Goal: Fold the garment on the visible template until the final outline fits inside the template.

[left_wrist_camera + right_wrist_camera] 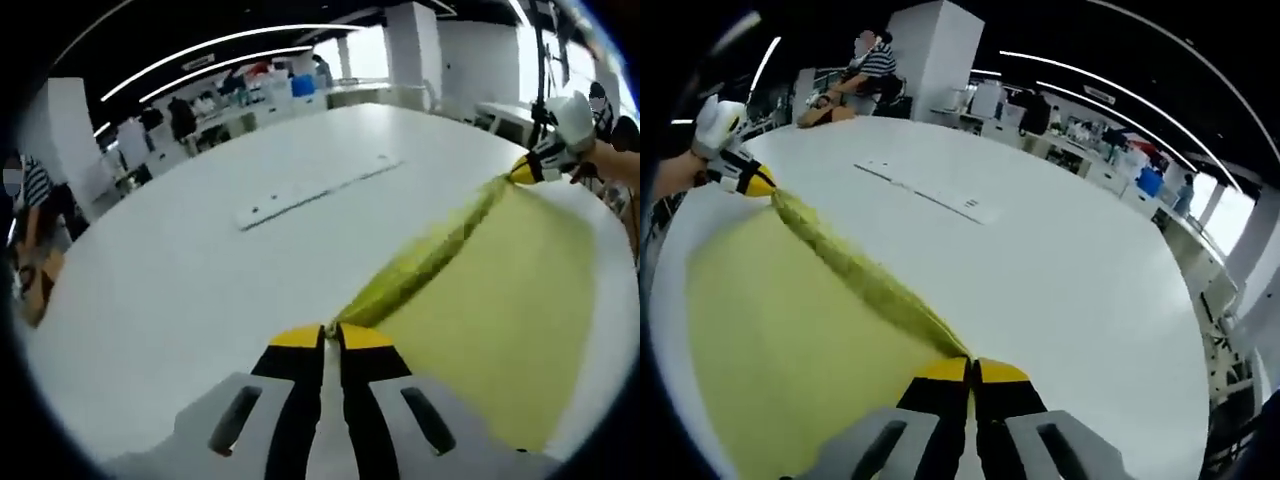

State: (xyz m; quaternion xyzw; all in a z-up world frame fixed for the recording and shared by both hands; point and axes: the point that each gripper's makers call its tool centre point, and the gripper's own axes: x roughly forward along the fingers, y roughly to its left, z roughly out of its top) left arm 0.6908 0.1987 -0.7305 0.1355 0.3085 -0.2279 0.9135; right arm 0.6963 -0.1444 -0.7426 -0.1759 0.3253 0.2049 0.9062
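Note:
A yellow-green garment (500,270) hangs stretched between both grippers above the white table (200,260). My left gripper (331,333) is shut on one end of its bunched top edge. The right gripper (528,170) grips the other end at the upper right of the left gripper view. In the right gripper view, my right gripper (970,366) is shut on the garment (790,340), and the left gripper (750,183) pinches the far end at upper left. The cloth drapes down from the taut edge. No template outline is discernible on the table.
A thin pale strip (315,195) with small marks lies across the table's middle, also the strip (925,192) in the right gripper view. People sit beyond the table's far edge (865,70). Desks and white pillars (930,50) stand in the background.

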